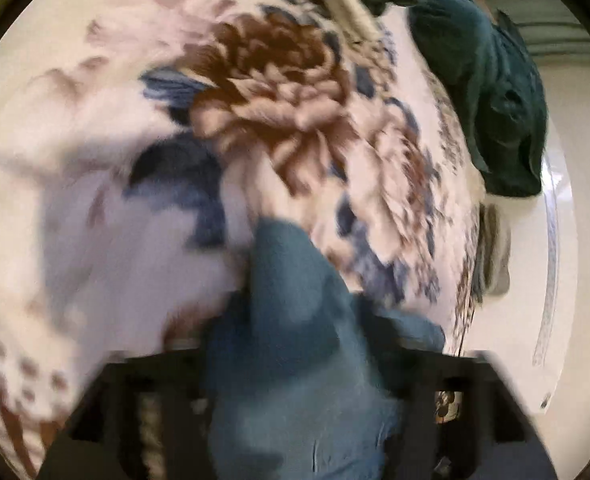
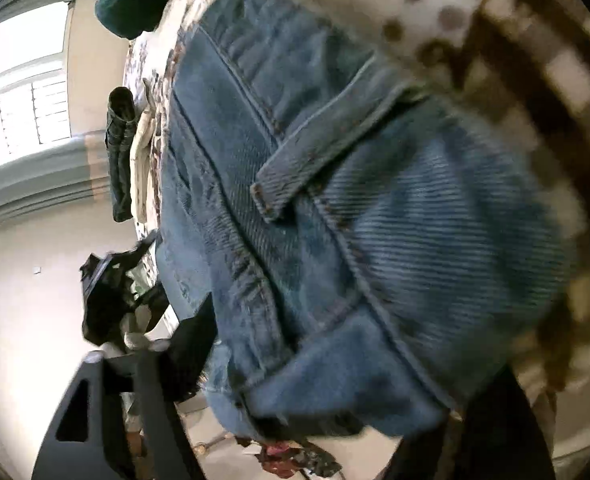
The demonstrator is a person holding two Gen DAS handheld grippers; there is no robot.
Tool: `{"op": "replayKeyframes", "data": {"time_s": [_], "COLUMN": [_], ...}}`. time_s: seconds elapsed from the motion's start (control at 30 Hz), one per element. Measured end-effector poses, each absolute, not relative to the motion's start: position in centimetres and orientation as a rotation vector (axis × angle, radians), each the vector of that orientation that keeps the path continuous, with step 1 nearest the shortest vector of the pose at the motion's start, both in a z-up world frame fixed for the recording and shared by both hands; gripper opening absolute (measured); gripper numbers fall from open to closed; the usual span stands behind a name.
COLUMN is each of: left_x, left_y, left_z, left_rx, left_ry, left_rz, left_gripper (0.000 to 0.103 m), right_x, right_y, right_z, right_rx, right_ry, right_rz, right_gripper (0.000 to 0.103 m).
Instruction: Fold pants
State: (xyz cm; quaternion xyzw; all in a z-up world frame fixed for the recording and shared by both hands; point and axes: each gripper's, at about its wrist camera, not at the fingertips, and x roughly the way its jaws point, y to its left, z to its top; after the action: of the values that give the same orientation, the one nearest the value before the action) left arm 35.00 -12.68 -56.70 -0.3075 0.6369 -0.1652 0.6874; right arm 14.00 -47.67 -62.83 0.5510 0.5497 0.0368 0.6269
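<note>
- My left gripper (image 1: 295, 412): black jaws at the bottom of the left wrist view, standing wide, a fold of the blue denim pants (image 1: 291, 360) bunched between them. Too blurred to see the pads pressing, so I cannot tell whether it grips.
- My right gripper (image 2: 295, 420): black left finger (image 2: 95, 412) low on the left, right one a dark blur at the bottom right edge. Jaws wide, with the denim waist end filling the gap; grip or not, cannot tell.
- The pants lie on a cream fleece blanket with brown and blue flower print (image 1: 107, 92), which spreads across most of the left wrist view.
- In the right wrist view, the pants' elastic waistband, a belt loop (image 2: 315, 152) and seams show close up, running from near to far.
- Right of the pants, the blanket's dotted part and a brown-and-cream checked border (image 2: 535, 92).
- Far right on the blanket, a crumpled dark green garment (image 1: 491, 92).
- Folded dark jeans (image 2: 119, 152) and a folded cream cloth (image 2: 141, 168) at the blanket's left edge in the right wrist view.
- My other gripper's black body shows left of the denim in the right wrist view.
- Beyond, a pale floor (image 2: 27, 300) and a bright window (image 2: 27, 92).
</note>
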Motion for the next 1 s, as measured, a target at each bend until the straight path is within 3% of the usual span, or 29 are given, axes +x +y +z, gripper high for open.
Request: {"op": "replayKeyframes", "data": {"time_s": [0.03,0.13,0.2,0.37,0.43,0.47,0.5,0.57,0.63,0.73,1.0], "left_x": [34.1,32.0,31.4,30.7,30.6,30.4,30.3,29.9,29.5,29.0,29.8], "left_y": [-12.8,-13.9,-14.5,-15.3,-15.7,-16.0,-16.4,-16.3,-15.1,-14.7,-14.0], "left_z": [-56.4,-57.5,-58.9,-60.5,-59.9,-59.5,-59.2,-58.3,-57.9,-56.6,-50.0], "left_rx": [-0.698,-0.691,-0.675,-0.678,-0.667,-0.66,-0.645,-0.593,-0.65,-0.652,-0.682], "left_ry": [1.424,1.454,1.485,1.486,1.477,1.466,1.459,1.439,1.42,1.395,1.345], "left_rz": [-0.391,-0.417,-0.419,-0.438,-0.454,-0.473,-0.485,-0.473,-0.465,-0.462,-0.453], "left_gripper": [0.084,0.085,0.087,0.088,0.088,0.085,0.08,0.044,0.034,0.029,0.029], "right_x": [13.8,13.5,13.7,15.0,14.9,14.8,14.6,14.4,14.5,15.1,16.8], "right_y": [-47.8,-47.6,-47.3,-46.6,-46.3,-46.2,-46.1,-45.9,-45.8,-45.2,-45.0], "right_z": [-62.7,-63.7,-64.5,-64.9,-64.2,-64.0,-63.8,-63.3,-62.5,-60.3,-53.5], "right_rx": [1.254,1.291,1.336,1.355,1.333,1.316,1.307,1.297,1.288,1.229,1.175], "right_ry": [1.256,1.246,1.205,1.132,1.111,1.114,1.109,1.095,1.087,1.087,1.06], "right_rz": [0.087,0.105,0.123,0.12,0.107,0.092,0.082,0.061,0.043,0.054,0.106], "right_gripper": [0.088,0.093,0.103,0.103,0.076,0.059,0.056,0.051,0.049,0.047,0.045]}}
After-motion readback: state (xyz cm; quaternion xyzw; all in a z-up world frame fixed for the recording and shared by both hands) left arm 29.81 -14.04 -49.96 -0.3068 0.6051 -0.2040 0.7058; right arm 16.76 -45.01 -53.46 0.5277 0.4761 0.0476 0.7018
